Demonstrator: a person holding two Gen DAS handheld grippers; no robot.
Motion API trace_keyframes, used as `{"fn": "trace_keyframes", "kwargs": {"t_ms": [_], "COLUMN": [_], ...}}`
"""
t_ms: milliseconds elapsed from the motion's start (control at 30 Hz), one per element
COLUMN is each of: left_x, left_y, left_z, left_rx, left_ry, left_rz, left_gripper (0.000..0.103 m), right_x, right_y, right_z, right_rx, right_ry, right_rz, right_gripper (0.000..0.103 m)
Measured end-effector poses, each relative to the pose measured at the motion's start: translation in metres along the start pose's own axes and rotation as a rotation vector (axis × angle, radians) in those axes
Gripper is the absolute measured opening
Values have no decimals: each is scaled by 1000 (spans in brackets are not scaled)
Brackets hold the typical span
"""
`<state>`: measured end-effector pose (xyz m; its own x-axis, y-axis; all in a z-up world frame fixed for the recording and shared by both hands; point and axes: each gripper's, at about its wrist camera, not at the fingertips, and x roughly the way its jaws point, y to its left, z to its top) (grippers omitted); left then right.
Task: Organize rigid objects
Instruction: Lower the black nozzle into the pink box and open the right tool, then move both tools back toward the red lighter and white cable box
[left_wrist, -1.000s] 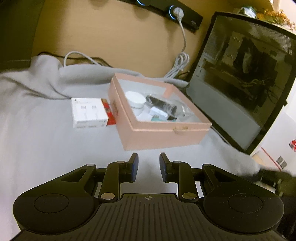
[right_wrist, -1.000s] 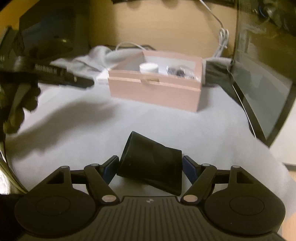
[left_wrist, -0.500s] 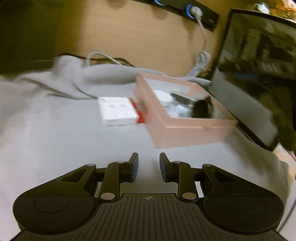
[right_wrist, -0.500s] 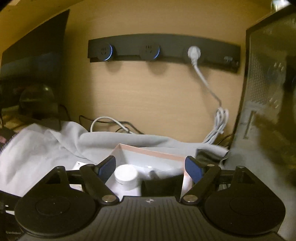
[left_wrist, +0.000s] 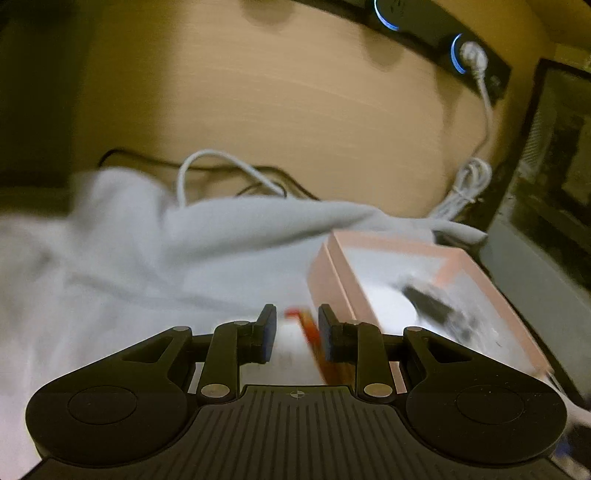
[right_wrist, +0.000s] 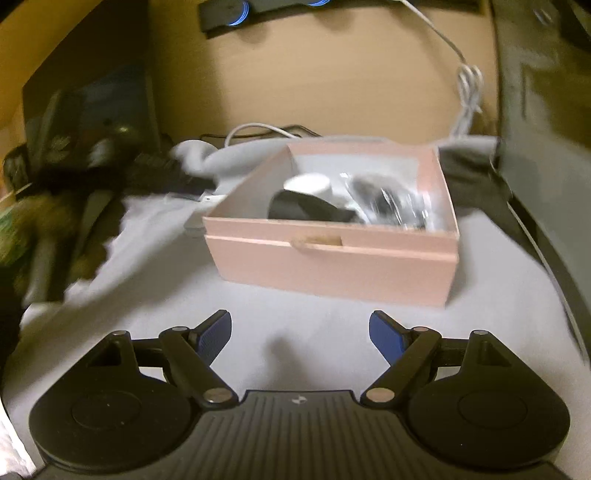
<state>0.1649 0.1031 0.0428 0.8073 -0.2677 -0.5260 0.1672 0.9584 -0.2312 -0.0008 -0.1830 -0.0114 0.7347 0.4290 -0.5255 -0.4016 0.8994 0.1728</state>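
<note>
- My right gripper (right_wrist: 300, 334) is empty now, its jaws wide apart over bare grey cloth (right_wrist: 332, 332); 1 second ago it held the black cup.
- That black cup (right_wrist: 306, 208) now lies inside the pink box (right_wrist: 332, 266) at 12 o'clock from my right gripper, beside a white jar (right_wrist: 308, 184) and a clear bag of dark parts (right_wrist: 395, 205).
- My left gripper (left_wrist: 296, 334) keeps its narrow gap, clamped on nothing.
- It has swung toward the white packet with the red edge (left_wrist: 306, 332), which now shows blurred between its fingertips; whether they touch it I cannot tell.
- From my left view the box has shifted to 2 o'clock.
</note>
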Motion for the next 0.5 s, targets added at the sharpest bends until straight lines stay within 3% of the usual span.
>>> {"fn": "trace_keyframes", "kwargs": {"t_ms": [200,267,433,500], "left_x": [69,78,84,87], "left_y": [-14,-14,3,8], "left_z": [26,32,37,35], "left_rx": [76,74,22,24], "left_ry": [108,129,200,218], "left_rz": [55,27,-26,40], "left_gripper": [27,22,24,19], "right_x": [0,0,2,4], "right_y": [-10,-13,-16,-15], "right_z": [0,1,2,2], "right_rx": [55,73,91,86], "right_ry": [-17,-14,5,17], "right_rz": [22,27,50,58], "right_gripper": [82,82,82,82]}}
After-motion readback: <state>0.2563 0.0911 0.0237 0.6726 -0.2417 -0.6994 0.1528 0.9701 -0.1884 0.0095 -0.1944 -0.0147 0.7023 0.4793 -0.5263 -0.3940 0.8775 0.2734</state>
